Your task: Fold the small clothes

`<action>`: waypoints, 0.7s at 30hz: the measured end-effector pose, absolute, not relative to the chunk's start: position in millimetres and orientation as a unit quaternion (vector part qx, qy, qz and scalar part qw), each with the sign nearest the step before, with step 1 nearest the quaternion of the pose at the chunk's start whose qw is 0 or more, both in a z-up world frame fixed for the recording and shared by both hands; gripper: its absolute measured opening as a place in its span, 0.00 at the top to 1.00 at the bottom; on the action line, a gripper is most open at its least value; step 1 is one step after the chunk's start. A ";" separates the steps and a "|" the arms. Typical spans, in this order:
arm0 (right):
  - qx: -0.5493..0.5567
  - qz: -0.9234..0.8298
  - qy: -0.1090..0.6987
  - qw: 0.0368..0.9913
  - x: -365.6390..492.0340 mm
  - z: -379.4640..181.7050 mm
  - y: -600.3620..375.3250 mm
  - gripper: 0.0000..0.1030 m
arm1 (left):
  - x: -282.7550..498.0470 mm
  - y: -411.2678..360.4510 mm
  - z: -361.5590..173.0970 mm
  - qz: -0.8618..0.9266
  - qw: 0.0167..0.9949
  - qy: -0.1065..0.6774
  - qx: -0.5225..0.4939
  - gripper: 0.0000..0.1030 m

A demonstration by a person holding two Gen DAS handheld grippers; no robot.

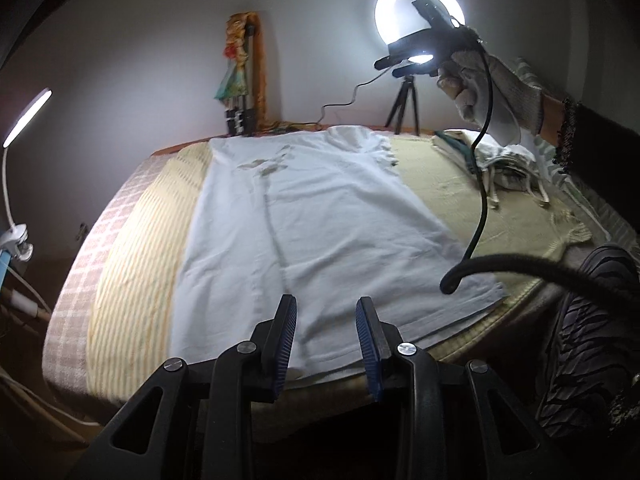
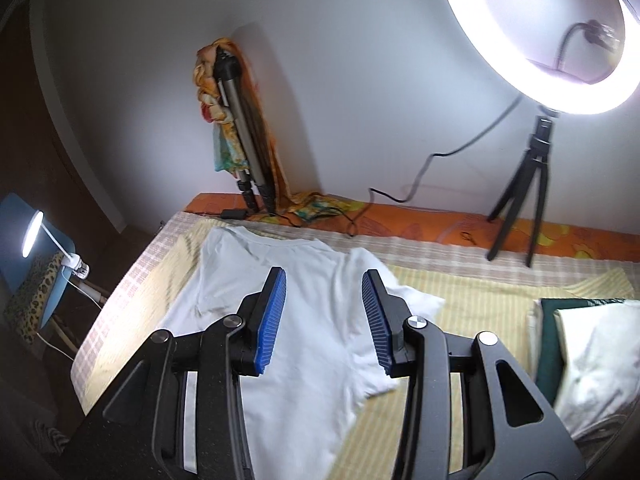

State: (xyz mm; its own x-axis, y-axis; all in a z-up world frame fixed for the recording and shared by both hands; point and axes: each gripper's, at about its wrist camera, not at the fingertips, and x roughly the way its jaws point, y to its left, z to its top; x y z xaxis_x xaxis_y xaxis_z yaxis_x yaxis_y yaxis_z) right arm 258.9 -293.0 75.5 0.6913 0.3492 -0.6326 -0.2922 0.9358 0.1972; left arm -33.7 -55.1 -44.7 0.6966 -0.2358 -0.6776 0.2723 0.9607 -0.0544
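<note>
White T-shirt [image 1: 320,224] flat on striped bedspread, one sleeve folded in.

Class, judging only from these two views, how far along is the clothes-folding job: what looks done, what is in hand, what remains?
Done: a pile of clothes lies at the bed's right side. In hand: nothing; the left gripper and right gripper are both open and empty above the white T-shirt. Left: the shirt lies spread lengthwise, one sleeve out, needing folding.
</note>
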 end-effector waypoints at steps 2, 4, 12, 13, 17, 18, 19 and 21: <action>0.044 0.170 0.355 0.918 254.4 73.3 -310.3 0.60 | -33.3 -70.3 -41.7 -0.155 0.921 0.357 0.030 0.70; 0.048 0.163 0.357 0.918 253.1 68.9 -326.6 0.59 | -30.7 -86.1 -40.3 -0.173 0.919 0.354 0.029 0.69; 0.068 0.159 0.383 0.908 257.1 38.8 -370.1 0.55 | -14.6 -158.7 -50.5 -0.239 0.898 0.367 0.034 0.68; 0.072 0.162 0.388 0.904 260.1 34.8 -371.5 0.55 | -12.5 -168.1 -53.7 -0.246 0.895 0.370 0.036 0.68; 0.075 0.170 0.404 0.896 271.3 21.2 -373.7 0.53 | -5.5 -201.0 -66.9 -0.266 0.881 0.388 0.042 0.68; 0.076 0.172 0.407 0.894 274.5 17.6 -373.3 0.49 | -4.9 -207.4 -69.6 -0.272 0.878 0.393 0.042 0.66; 0.079 0.173 0.411 0.892 278.2 13.8 -373.3 0.46 | -3.7 -214.7 -72.4 -0.276 0.874 0.397 0.043 0.65; 0.084 0.176 0.419 0.887 284.7 6.3 -371.9 0.45 | -4.4 -225.8 -77.4 -0.278 0.872 0.401 0.051 0.61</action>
